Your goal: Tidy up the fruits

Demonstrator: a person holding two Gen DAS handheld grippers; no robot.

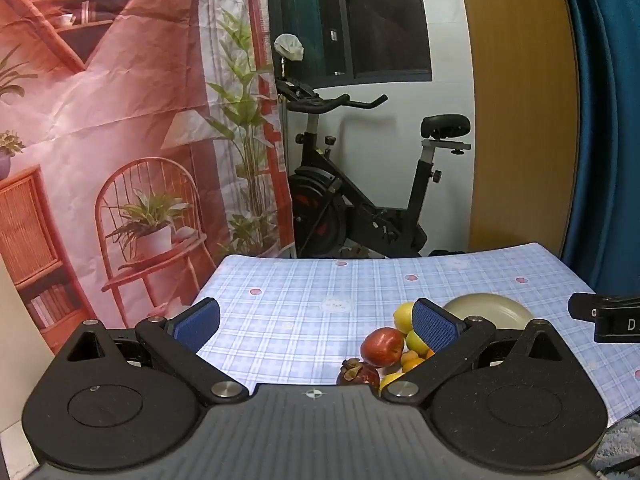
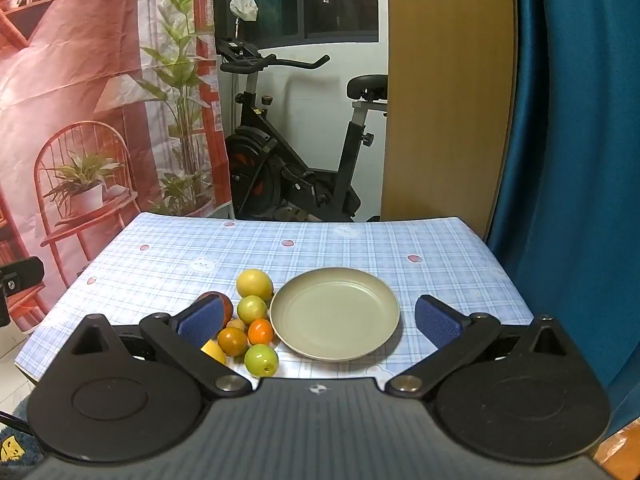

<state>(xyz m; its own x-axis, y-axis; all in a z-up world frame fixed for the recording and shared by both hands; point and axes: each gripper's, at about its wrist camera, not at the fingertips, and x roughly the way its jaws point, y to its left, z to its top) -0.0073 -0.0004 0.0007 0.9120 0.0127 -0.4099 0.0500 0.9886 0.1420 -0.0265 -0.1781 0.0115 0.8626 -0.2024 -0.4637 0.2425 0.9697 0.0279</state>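
Our right gripper [image 2: 320,326] and left gripper [image 1: 316,326] both hold their jaws wide, ribbed blue pads gripping nothing. Both tilt gently down toward the desk [image 2: 400,248] with its smooth checked cloth. A round, shallow, matte plate [image 2: 335,314] lies bare, touching the fruits [image 2: 250,324]: glossy, rounded, yellow, green, orange. Our left pad hides part of the red apple [image 2: 228,304]; one dark fruit [image 1: 358,372] is cut off.

Table [image 2: 168,256] under blue plaid cloth. Empty beige plate [image 2: 335,314] near front edge, centre-right. Fruit cluster [image 2: 250,326] touching plate's left rim: lemon, green, orange, red pieces.
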